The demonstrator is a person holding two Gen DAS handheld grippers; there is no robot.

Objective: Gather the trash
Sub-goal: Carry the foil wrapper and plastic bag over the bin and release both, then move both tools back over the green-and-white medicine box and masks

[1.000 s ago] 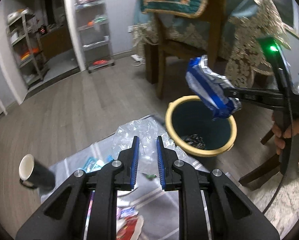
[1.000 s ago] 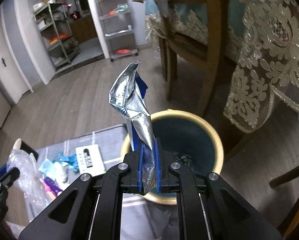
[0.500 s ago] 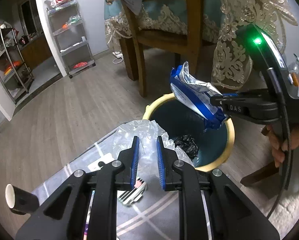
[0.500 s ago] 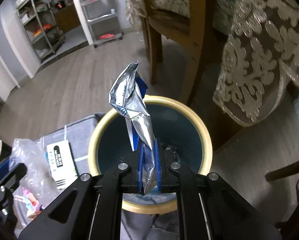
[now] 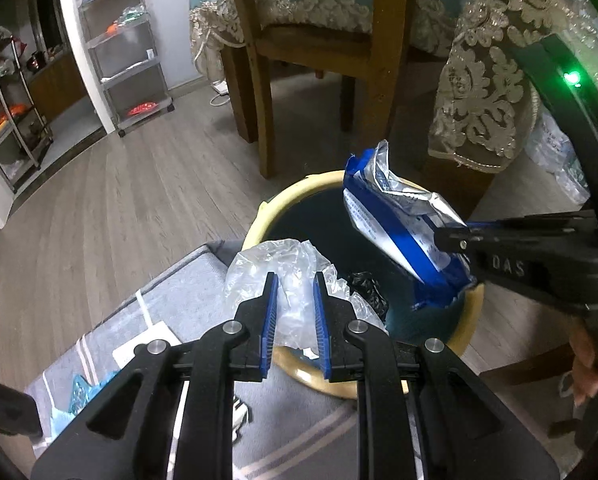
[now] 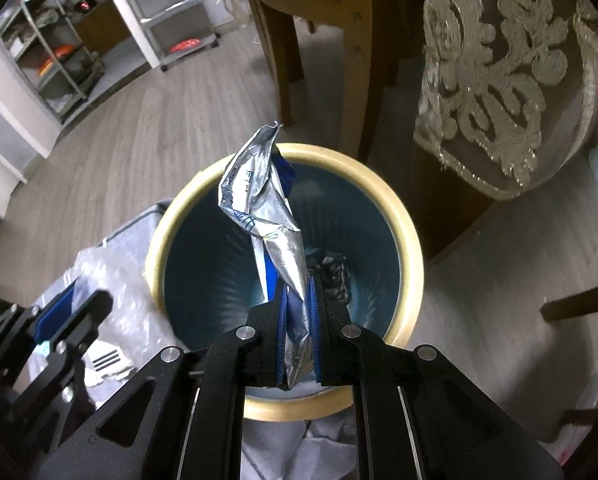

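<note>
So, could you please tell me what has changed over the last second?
Both grippers came in over the bin: the right gripper now holds its foil wrapper above the opening, and the left gripper brought its clear plastic bag to the rim. Both grips stayed shut; nothing dropped yet.

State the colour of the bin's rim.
Pale yellow rim; the right wrist view shows it best.

Wood floor (image 5: 111,200) carries a grey mat (image 5: 187,280) and bin (image 6: 403,216).

Wrapper (image 6: 271,216) above bin (image 6: 403,224) (mat (image 5: 171,292) leftward)
</note>
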